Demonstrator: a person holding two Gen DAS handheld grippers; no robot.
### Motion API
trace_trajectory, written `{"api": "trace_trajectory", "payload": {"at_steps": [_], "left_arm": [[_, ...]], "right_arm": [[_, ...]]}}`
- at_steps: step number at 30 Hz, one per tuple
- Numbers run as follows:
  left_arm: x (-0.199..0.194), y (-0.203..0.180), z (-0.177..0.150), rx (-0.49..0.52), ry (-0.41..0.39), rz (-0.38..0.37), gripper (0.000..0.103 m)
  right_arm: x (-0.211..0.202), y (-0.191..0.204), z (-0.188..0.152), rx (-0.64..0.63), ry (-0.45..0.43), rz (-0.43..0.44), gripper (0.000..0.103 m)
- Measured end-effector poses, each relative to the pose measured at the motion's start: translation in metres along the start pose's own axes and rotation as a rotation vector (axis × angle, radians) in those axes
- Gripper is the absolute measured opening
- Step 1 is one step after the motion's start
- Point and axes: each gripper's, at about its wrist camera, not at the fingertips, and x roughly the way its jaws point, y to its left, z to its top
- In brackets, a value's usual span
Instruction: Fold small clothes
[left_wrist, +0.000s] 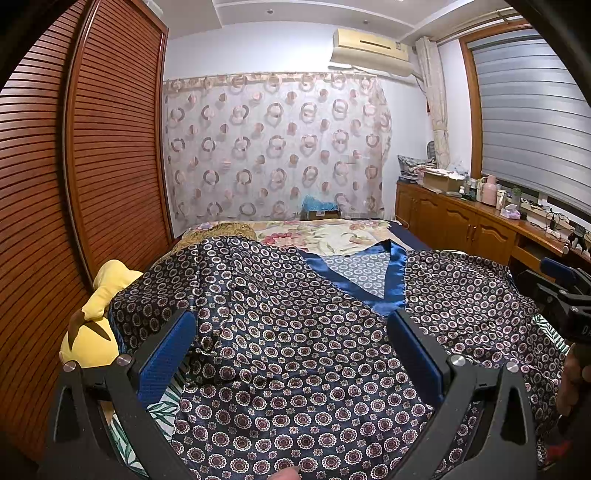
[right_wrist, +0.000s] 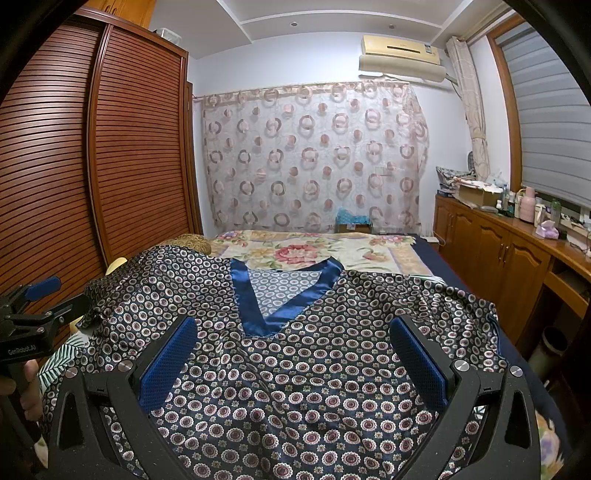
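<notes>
Patterned top (left_wrist: 295, 350) spread flat across the bed's (right_wrist: 424, 254) near end, V-neck toward the far edge. Left gripper (left_wrist: 291, 328) and right gripper (right_wrist: 291, 332) above it, jaws spread, empty. Yellow plush (left_wrist: 96, 325) at left edge.

"GenRobot.AI" on left tongs (right_wrist: 40, 301) (white print), "D" seemingly on right tongs (left_wrist: 565, 295)

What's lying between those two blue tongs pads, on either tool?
Only the patterned shirt: it spreads flat between the open left tongs in the left wrist view, and between the open right tongs in the right.
</notes>
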Motion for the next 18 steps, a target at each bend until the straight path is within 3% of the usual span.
{"api": "trace_trajectory", "payload": {"at_steps": [18], "left_arm": [[-0.0011,-0.0007,0.0001,-0.006,0.0,-0.005,0.103]], "right_arm": [[0.0002,0.0007,0.0004,0.0,0.0,0.002,0.103]]}}
